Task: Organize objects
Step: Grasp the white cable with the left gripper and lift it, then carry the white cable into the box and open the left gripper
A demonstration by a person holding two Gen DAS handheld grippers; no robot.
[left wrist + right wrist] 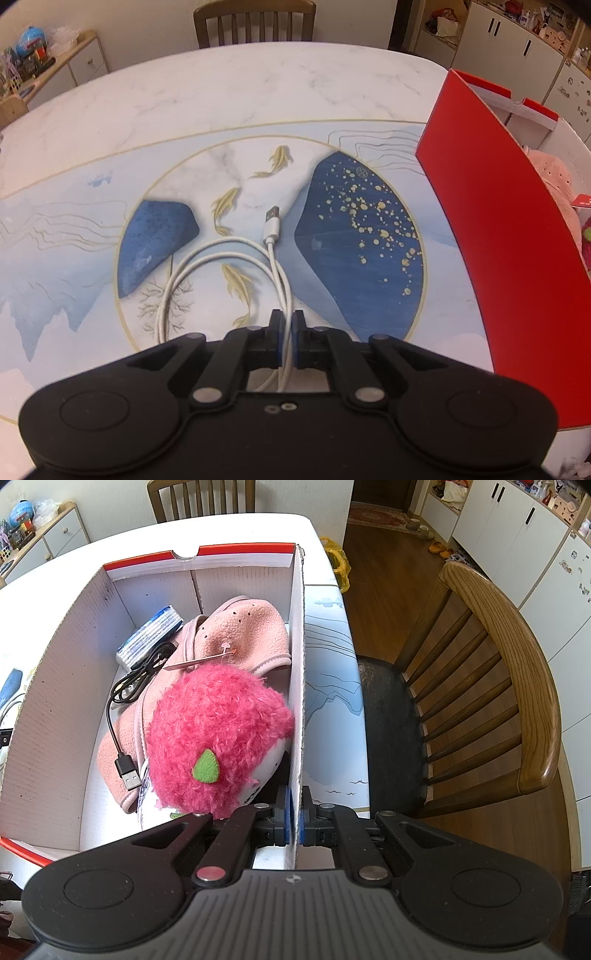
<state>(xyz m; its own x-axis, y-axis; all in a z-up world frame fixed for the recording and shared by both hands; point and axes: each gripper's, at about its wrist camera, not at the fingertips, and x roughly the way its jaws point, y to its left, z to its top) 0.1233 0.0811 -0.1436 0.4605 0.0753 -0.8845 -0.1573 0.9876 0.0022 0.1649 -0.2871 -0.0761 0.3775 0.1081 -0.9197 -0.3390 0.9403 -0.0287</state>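
While both grippers point steeply down at the table, the scene reads:

Left gripper (287,316): jaws pressed together, pinching the white cable (207,258) where two strands of its loop run between the blue pads.
White cable: coiled loosely on the table (236,85), over the round painted fish pattern; its USB plug (272,216) lies flat, pointing away from the gripper, just beside the dark blue patch.
Right gripper (294,805): jaws pressed together on the near right wall of the box (296,686), one pad inside, one outside.
Box: cardboard, red outside, white inside, open top, standing on the table to the right of the white cable, near the table edge.
Box contents: pink plush toy (218,731) with green leaf patch, resting against the right wall; pink cap (240,631) under and behind it; black cable (136,679) draped on the cap, its plug near the toy; pack with blue print (149,637) at the back left.
Chairs: one wooden chair (491,686) right of the table, another (255,22) at the far side.
Background: white cabinets (517,535), cluttered.
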